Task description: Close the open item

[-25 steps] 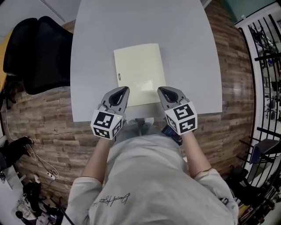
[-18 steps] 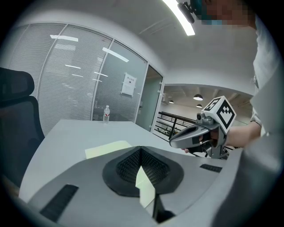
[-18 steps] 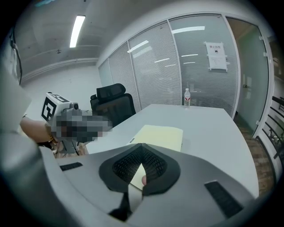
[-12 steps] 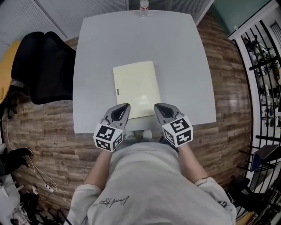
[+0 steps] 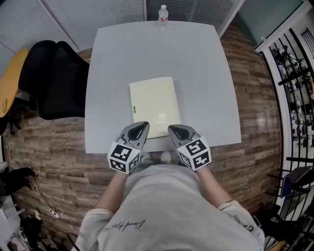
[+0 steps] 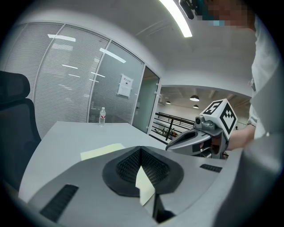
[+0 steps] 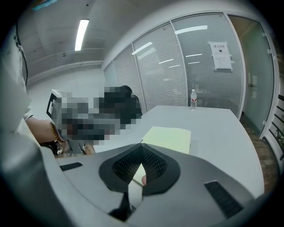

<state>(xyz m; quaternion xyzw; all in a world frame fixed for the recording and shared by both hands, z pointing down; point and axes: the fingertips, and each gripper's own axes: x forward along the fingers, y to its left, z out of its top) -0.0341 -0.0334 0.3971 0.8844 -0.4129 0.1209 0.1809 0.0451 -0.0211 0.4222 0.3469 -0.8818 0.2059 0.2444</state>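
The folder (image 5: 153,105) lies flat on the grey table (image 5: 206,73), in its middle and toward the person's edge. It is a pale yellow rectangle with its long sides running away from the person. It shows one smooth cover with no leaf raised, so it looks closed. A small dark label sits at its left edge, and a soft glare spot shows near its near end.

The left gripper (image 5: 143,125) and the right gripper (image 5: 171,128) sit side by side at the folder's near edge, their tips lying over its two near corners in the head view. I cannot tell whether they touch the cover. In each gripper view the jaws meet at the tips with nothing caught between them. Only the yellow cover shows through the narrow gap below the pads.

A clear bottle (image 5: 163,13) stands upright at the table's far edge, well apart from the folder. A black chair (image 5: 59,81) stands beside the table on the person's left, on the wood-plank floor (image 5: 255,98).
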